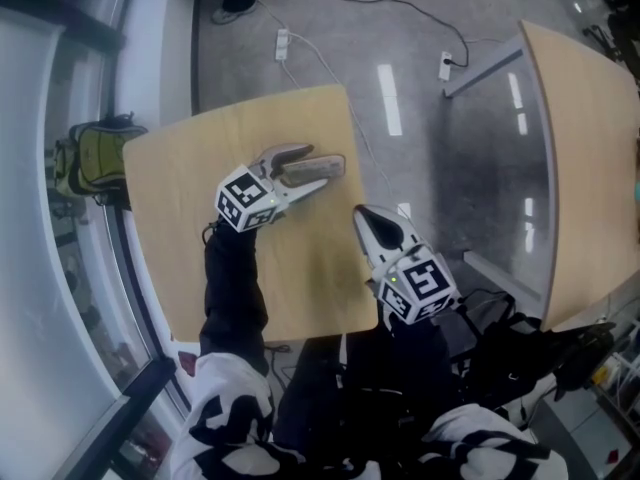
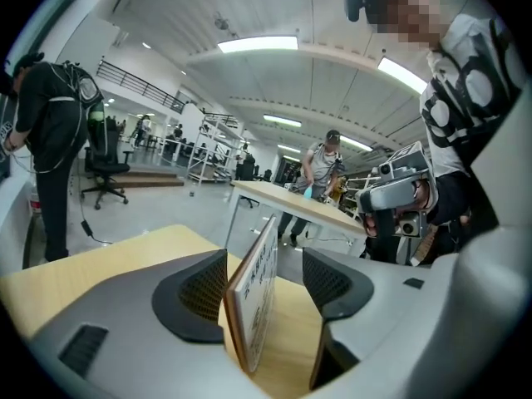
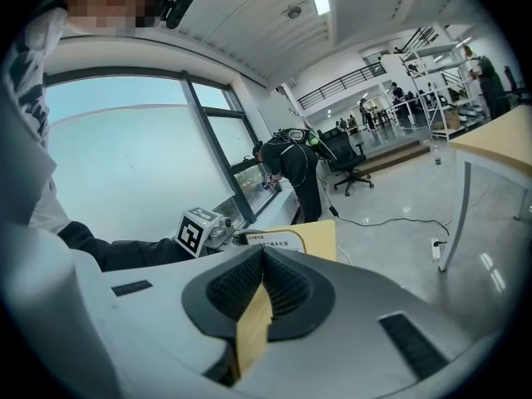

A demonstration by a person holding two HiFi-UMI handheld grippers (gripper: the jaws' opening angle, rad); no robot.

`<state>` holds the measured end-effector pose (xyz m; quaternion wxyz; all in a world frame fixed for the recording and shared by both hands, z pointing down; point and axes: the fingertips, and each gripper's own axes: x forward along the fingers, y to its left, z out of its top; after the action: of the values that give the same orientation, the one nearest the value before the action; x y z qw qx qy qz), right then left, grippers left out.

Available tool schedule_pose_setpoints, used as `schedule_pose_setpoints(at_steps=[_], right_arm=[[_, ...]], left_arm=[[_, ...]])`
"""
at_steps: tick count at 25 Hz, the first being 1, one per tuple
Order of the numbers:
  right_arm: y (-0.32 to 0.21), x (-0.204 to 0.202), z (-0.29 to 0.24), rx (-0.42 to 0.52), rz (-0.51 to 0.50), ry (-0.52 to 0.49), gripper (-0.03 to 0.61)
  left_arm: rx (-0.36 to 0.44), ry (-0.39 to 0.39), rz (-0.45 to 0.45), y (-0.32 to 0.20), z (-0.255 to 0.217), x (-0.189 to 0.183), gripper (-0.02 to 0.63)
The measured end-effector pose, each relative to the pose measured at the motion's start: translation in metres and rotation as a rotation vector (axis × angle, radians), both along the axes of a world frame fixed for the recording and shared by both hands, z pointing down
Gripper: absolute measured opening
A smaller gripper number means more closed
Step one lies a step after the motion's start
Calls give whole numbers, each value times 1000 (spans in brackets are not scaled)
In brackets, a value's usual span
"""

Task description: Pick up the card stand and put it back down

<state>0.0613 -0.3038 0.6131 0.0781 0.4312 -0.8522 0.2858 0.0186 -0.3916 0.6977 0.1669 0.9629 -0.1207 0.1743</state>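
Card stand sits on the near wooden table, between our left gripper's parted jaws. Our right gripper is pinched together, empty. If we withdraw crookedly, a jaw could topple it.

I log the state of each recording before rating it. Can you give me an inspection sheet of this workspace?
Surface: wooden table, bare apart from the job's thing.
Job's things: card stand, leaning, between the left gripper's jaws; its base is hidden.
Clutter: nothing seen on the table.
Grippers: left gripper open, jaws either side of the card stand, not clamping it. Right gripper shut, nothing in it, over the table's near edge.
Cables: power strip and loose leads on the floor beyond the table.
Surroundings: second table to the right, yellow-green bag by the window, people working in the hall behind.
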Motion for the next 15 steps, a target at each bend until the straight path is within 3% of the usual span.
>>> schedule_pose_setpoints(at_steps=[5,12,15], right_arm=[[4,2,4,-12,-3,0,5],[8,3,3,-14,-12,-5,5],[9,7,1,-17,-12,-2,5]], left_arm=[[-19,54,42,3,0,7,239],[-40,148,53,-2,-4,8,55],[-58,175,83,3,-7,13,21]])
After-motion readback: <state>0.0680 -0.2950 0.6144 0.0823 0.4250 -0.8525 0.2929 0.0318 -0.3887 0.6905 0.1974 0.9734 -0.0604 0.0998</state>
